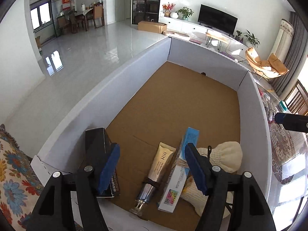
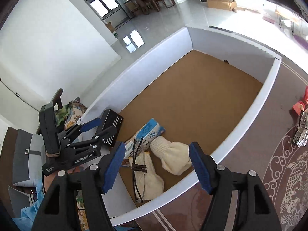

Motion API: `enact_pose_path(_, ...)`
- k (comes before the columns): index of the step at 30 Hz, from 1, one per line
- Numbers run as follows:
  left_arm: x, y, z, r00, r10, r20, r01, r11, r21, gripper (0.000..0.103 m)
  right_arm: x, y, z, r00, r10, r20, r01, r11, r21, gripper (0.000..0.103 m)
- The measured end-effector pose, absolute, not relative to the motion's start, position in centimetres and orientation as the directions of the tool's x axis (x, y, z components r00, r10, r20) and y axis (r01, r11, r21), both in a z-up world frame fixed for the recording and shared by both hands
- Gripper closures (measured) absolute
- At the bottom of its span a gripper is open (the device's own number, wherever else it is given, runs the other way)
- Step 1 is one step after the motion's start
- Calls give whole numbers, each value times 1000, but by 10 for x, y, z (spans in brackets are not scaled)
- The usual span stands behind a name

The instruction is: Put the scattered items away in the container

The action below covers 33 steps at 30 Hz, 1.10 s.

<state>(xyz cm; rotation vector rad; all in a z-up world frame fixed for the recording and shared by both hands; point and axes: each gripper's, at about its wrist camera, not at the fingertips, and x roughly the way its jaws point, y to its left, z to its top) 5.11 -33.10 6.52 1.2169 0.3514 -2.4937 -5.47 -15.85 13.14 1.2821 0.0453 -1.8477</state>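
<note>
A large white box (image 1: 123, 71) with a brown cardboard floor holds a black carton (image 1: 98, 146), a gold tube (image 1: 159, 165), a blue-and-white carton (image 1: 181, 169) and cream knitted gloves (image 1: 225, 157). My left gripper (image 1: 152, 165) is open and empty above the tube. In the right wrist view the box (image 2: 258, 113) shows the gloves (image 2: 173, 156), the blue carton (image 2: 152, 132), the black carton (image 2: 111, 129) and dark-framed glasses (image 2: 137, 165) on a glove. My right gripper (image 2: 156, 167) is open and empty over the gloves. The left gripper (image 2: 96, 129) shows at the left.
A floral cloth (image 1: 11, 165) lies left of the box. A patterned brown rug (image 2: 284, 169) lies right of it, with a red item (image 2: 301, 104) and a silvery item (image 2: 301, 132) on it. A grey cushion (image 2: 25, 157) sits at far left.
</note>
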Motion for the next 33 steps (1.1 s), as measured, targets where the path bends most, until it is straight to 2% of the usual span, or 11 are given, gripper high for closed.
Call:
enact_pose_path(4,41,-292,92,-632,-157,-759,330,-941,-80,34,-78,-89,143,-266,-612,-745,535,-736,415,19)
enact_pose_path(7,34,-254,111,-672,-109,-733,245,-966,-81,31,-92,-20,133,-409,-538,-737,416,-829,374,15)
enact_pose_path(8,33,-240,116,-682,-92,-726,215,-973,-79,29,-95,6,127,-456,-495,-740,380,-860,341,15)
enact_pose_path(9,31,-225,120,-691,-75,-719,187,-979,-77,22,-96,30,118,-500,-442,-745,348,-890,295,15)
enact_pose_path(11,27,-195,127,-707,-34,-706,123,-990,-75,17,-91,79,95,-571,-301,-764,291,-944,155,15)
enact_pose_path(14,18,-146,128,-706,46,-707,9,-997,-74,16,-77,153,55,-577,-146,-803,216,-976,22,15)
enact_pose_path(17,3,-99,113,-671,96,-735,-74,-995,-63,15,-59,227,21,-541,-87,-836,122,-992,25,15)
enact_pose_path(20,-15,-60,79,-614,134,-778,-130,-989,-68,15,-35,274,2,-555,-42,-831,59,-998,12,14)
enact_pose_path(22,-29,-38,54,-577,148,-803,-145,-986,-78,15,-24,285,2,-579,-4,-815,54,-998,-34,11)
enact_pose_path(26,-49,-5,15,-564,106,-819,-155,-988,-21,15,-21,293,0,-582,-15,-813,46,-999,-14,1)
enact_pose_path(33,-85,19,-19,-541,96,-836,-129,-991,-30,15,-23,291,-2,-581,-5,-814,35,-999,-19,0)
